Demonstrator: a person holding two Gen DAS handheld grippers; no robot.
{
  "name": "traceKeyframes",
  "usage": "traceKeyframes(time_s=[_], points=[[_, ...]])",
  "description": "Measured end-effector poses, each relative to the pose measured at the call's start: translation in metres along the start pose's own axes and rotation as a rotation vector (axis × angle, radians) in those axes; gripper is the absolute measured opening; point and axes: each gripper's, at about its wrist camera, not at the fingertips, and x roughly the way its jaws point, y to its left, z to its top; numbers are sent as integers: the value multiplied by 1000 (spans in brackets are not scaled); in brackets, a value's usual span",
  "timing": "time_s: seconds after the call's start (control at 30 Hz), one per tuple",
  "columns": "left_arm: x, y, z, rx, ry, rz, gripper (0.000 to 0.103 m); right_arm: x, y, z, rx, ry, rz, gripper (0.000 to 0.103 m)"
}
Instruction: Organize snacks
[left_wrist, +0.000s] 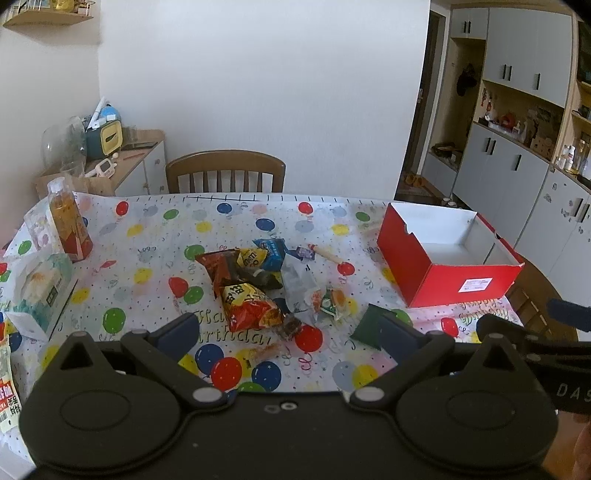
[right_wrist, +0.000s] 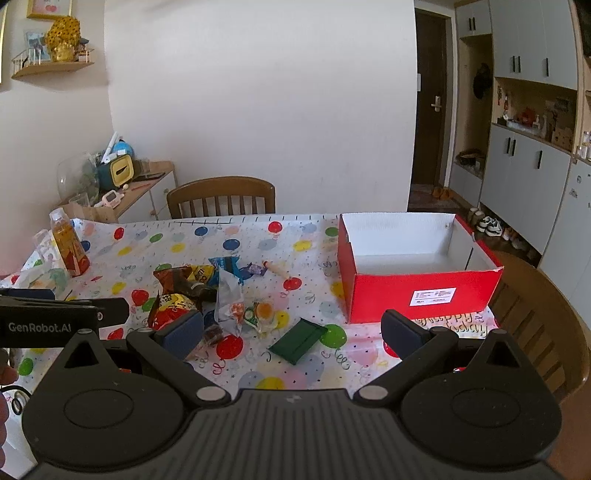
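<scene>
Ahead of both open tongs, snack pile (left_wrist: 266, 284), red box (right_wrist: 417, 273) right.

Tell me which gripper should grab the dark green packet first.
Right, probably. The dark green packet lies centred between the open right gripper fingers, with the red box close by. From the left gripper, it sits off to the right.
</scene>
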Motion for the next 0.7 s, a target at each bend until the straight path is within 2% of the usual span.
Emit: traceKeyframes(time_s=[0.7], points=[[-6, -4, 2, 1, -42, -18, 103, -4, -5, -2, 30, -17, 3, 103]])
